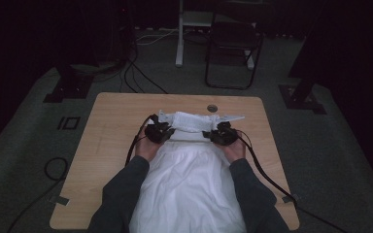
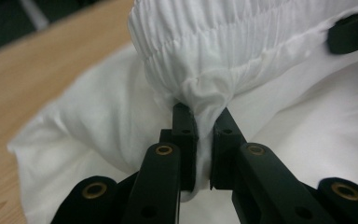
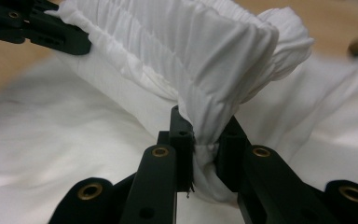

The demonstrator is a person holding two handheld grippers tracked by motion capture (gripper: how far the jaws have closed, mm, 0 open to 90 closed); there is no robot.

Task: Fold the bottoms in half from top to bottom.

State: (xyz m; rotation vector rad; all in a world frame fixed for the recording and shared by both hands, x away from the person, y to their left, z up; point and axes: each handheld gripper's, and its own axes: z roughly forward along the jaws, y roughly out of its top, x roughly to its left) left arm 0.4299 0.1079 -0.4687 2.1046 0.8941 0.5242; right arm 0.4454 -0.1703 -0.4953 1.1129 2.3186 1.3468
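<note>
A white garment (image 1: pixel 187 182) lies spread down the middle of the wooden table (image 1: pixel 111 121), running toward the person. Its gathered elastic band (image 1: pixel 190 122) is lifted at the far end. My left gripper (image 1: pixel 161 132) is shut on the band's left end, the bunched cloth (image 2: pixel 205 95) pinched between its jaws. My right gripper (image 1: pixel 219 135) is shut on the band's right end, and pleated fabric (image 3: pixel 200 70) rises from between its jaws. The other gripper's black jaw shows far off in each gripper view (image 2: pixel 352 32) (image 3: pixel 51 32).
A small round dark mark (image 1: pixel 212 108) sits near the table's far edge. Cables (image 1: pixel 264 172) trail from both grippers over the table. A folding chair (image 1: pixel 233 48) and a white stand (image 1: pixel 179 34) are on the dark carpet beyond the table.
</note>
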